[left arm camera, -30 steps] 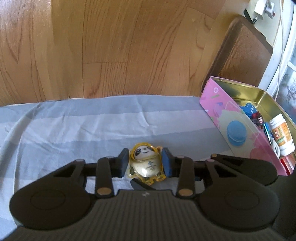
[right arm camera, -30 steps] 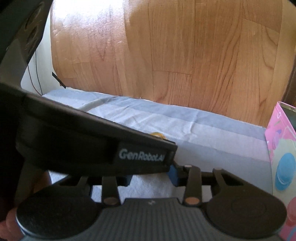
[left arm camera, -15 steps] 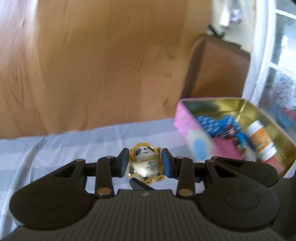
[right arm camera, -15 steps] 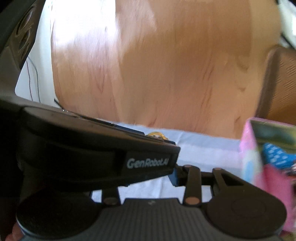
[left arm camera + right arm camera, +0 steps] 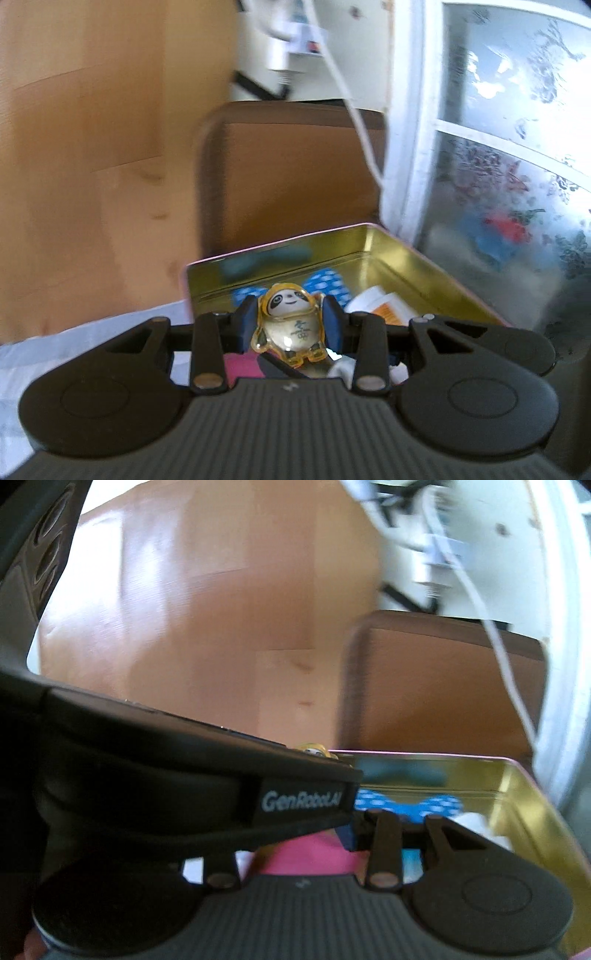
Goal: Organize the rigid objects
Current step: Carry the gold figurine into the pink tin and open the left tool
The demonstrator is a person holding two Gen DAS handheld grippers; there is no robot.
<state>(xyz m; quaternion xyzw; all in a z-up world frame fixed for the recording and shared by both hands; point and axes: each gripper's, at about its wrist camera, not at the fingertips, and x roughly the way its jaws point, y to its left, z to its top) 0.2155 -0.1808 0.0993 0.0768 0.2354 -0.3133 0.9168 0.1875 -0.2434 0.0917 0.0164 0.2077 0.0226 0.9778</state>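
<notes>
My left gripper (image 5: pixel 290 326) is shut on a small panda figure in a clear yellow shell (image 5: pixel 290 325) and holds it in the air over the near end of the open gold-lined tin with pink outside (image 5: pixel 406 258). The tin holds a blue dotted item (image 5: pixel 325 284), a white bottle with an orange label (image 5: pixel 384 308) and pink things. In the right wrist view the left gripper's black body (image 5: pixel 184 794) crosses in front and hides my right gripper's left finger; only the right blue pad (image 5: pixel 349 834) shows, above the tin (image 5: pixel 517 797). The panda's top (image 5: pixel 314 748) peeks over the left gripper.
A brown chair back (image 5: pixel 295 177) stands behind the tin. A white window frame (image 5: pixel 413 147) and a hanging white cable (image 5: pixel 354 110) are at right. Wooden floor (image 5: pixel 92 166) lies to the left, and the striped blue-grey cloth (image 5: pixel 92 328) covers the table.
My left gripper lifted the panda off the cloth and carried it right, over the tin. The right gripper swung right alongside it. Both views are motion-blurred.
</notes>
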